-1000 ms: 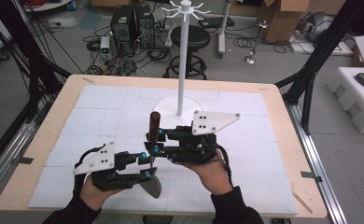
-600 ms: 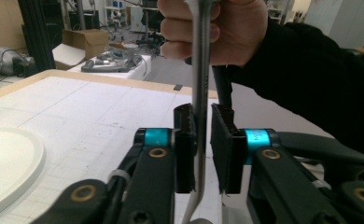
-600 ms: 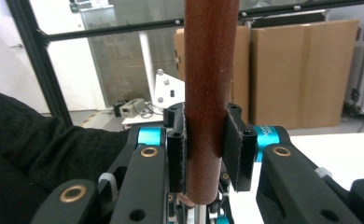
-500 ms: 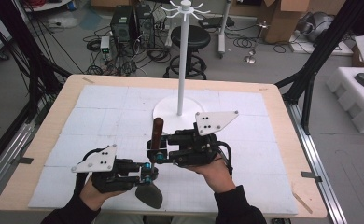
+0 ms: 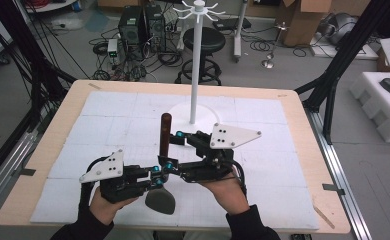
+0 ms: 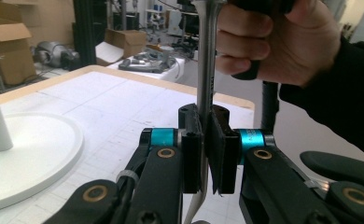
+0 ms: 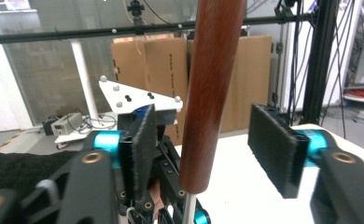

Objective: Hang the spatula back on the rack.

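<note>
1. The spatula (image 5: 164, 150) stands upright between the two hands, over the white mat (image 5: 108, 130) at the near side of the table. The left gripper (image 6: 207, 154) has its jaws clamped tight on the thin metal shank; that narrow grip is now the sole hold, so the spatula may pivot or slip.
2. The right gripper (image 7: 213, 149) has just been opening; its jaws stand apart on either side of the wooden handle (image 7: 212, 93), pads clear of it. Pulling away crookedly may knock the handle.
3. The dark blade (image 5: 160, 201) hangs low; dropping the hand may scrape the mat.
4. The white stand (image 5: 195, 65) is close behind; a swing could hit it.
</note>
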Available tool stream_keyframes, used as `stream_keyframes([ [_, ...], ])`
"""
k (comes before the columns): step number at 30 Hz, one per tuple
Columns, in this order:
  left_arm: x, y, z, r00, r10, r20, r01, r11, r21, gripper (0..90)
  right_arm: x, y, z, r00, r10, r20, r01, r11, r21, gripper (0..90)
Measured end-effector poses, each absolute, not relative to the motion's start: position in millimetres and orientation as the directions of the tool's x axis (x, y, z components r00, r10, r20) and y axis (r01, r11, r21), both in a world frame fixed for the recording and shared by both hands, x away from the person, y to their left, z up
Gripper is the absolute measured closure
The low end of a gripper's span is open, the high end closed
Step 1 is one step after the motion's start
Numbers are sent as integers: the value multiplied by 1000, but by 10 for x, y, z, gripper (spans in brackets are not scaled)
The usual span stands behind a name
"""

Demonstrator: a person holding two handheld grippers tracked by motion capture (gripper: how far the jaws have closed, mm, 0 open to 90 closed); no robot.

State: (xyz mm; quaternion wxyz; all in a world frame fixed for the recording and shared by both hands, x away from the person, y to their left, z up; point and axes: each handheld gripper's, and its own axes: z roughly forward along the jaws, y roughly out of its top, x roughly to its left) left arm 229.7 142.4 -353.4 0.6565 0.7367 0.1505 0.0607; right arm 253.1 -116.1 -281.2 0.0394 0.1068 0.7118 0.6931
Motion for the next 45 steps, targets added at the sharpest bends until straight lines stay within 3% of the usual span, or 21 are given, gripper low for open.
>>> stream_keyframes([
  [10, 2301, 1419, -3528, 938, 325, -117, 147, -68, 987, 839, 2579, -1135, -2840, -963, 223, 150, 157, 11, 988, 630],
  [12, 2306, 1423, -3527, 936, 331, -119, 149, -67, 987, 839, 2585, -1136, -2840, -966, 207, 152, 157, 5, 988, 711],
  [16, 2301, 1449, -3533, 934, 337, -117, 144, -56, 988, 828, 2575, -1123, -2817, -968, 197, 158, 163, 11, 987, 731],
  [19, 2315, 1540, -3544, 918, 369, -145, 162, -15, 987, 661, 2575, -1105, -2778, -968, 224, 115, 128, 45, 991, 735],
  [22, 2316, 1672, -3547, 905, 405, -134, 143, 7, 990, 614, 2639, -1123, -2726, -966, 232, 116, 131, 48, 990, 736],
  [26, 2322, 1832, -3545, 876, 462, -137, 141, 26, 990, 453, 2807, -1148, -2607, -964, 242, 107, 127, 66, 990, 735],
  [31, 2330, 2023, -3561, 852, 507, -130, 131, 33, 991, 343, 3095, -1191, -2438, -966, 241, 92, 120, 106, 987, 735],
  [34, 2337, 2095, -3567, 828, 548, -119, 130, 18, 991, 228, 3262, -1219, -2352, -962, 252, 105, 134, 102, 986, 735],
  [45, 2345, 2255, -3610, 805, 585, -92, 128, -20, 992, 203, 3742, -1283, -2083, -939, 325, 114, 153, 97, 984, 735],
])
